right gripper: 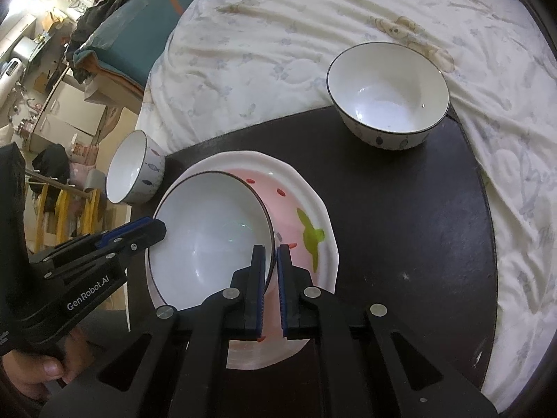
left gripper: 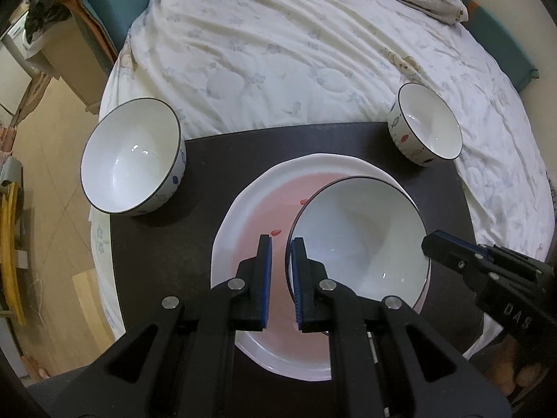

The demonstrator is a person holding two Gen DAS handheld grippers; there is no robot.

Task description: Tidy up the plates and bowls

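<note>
A large white bowl with a dark rim point(left gripper: 358, 237) point(right gripper: 209, 237) sits on a pink plate with a white border point(left gripper: 250, 209) point(right gripper: 313, 202) on the dark round table point(left gripper: 202, 160) point(right gripper: 400, 226). My left gripper point(left gripper: 281, 244) point(right gripper: 153, 226) is shut on the bowl's left rim, one finger inside and one outside. On the opposite rim my right gripper point(right gripper: 271, 252) point(left gripper: 431, 240) is shut the same way. A second patterned bowl point(left gripper: 128, 160) point(right gripper: 128, 167) stands at the table's left edge. A third bowl point(left gripper: 428, 122) point(right gripper: 386, 94) stands at the far right.
A bed with a rumpled white quilt point(left gripper: 278, 52) point(right gripper: 296, 35) lies right behind the table. The floor point(left gripper: 52, 174) and a yellow wooden rack point(left gripper: 10, 244) are to the left. A person's hand point(right gripper: 41, 372) holds the left gripper's handle.
</note>
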